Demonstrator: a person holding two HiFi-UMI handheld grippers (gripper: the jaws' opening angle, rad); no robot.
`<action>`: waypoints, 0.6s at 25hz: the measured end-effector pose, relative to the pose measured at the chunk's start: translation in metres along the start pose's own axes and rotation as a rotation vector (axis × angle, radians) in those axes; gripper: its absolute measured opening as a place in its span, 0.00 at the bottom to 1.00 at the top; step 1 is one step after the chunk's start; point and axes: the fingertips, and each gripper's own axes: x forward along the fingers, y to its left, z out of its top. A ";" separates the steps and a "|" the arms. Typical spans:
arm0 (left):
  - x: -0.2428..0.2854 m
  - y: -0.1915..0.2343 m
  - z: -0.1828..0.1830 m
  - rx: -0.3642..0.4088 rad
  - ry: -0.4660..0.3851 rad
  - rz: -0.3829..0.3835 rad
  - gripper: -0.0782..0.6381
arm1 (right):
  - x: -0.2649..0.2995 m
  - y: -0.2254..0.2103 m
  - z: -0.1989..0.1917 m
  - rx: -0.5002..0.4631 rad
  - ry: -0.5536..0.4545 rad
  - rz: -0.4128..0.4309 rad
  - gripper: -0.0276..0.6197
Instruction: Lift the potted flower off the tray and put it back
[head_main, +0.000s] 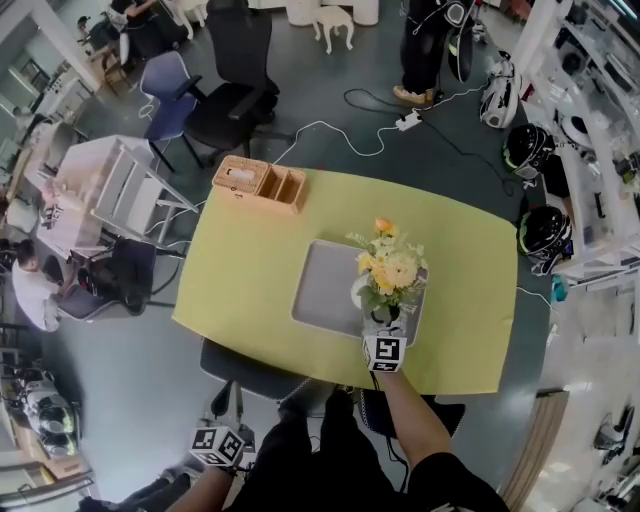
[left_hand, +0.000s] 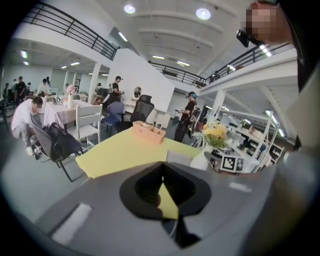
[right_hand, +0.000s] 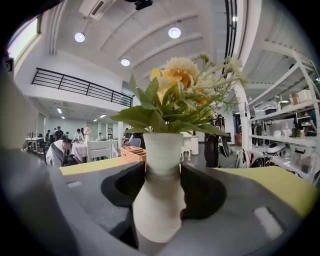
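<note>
The potted flower (head_main: 388, 270) is a white vase with yellow blooms and green leaves, standing over the right front part of the grey tray (head_main: 325, 285). My right gripper (head_main: 383, 320) is shut on the vase's narrow neck (right_hand: 161, 155), with its black pads hugging both sides. Whether the vase base touches the tray is hidden. My left gripper (head_main: 218, 445) hangs below the table's near edge by the person's lap, shut with nothing in it; its pads meet (left_hand: 161, 180). From there I see the flower (left_hand: 215, 135) and tray (left_hand: 180, 157) to the right.
A wicker box (head_main: 260, 183) sits at the far left corner of the yellow table (head_main: 240, 280). Office chairs (head_main: 225, 100) and a white rack (head_main: 130, 190) stand beyond and left. Helmets (head_main: 543, 235) and shelving line the right side. A cable crosses the floor behind.
</note>
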 end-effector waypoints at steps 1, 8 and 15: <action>-0.002 0.000 0.000 0.000 0.001 0.001 0.12 | -0.001 0.001 0.001 -0.004 0.002 0.004 0.39; -0.009 -0.001 -0.002 0.004 0.004 -0.002 0.12 | -0.004 0.003 0.004 -0.017 0.015 0.014 0.39; -0.013 -0.004 -0.004 0.014 0.001 -0.019 0.12 | -0.011 0.007 0.000 -0.031 0.036 0.007 0.39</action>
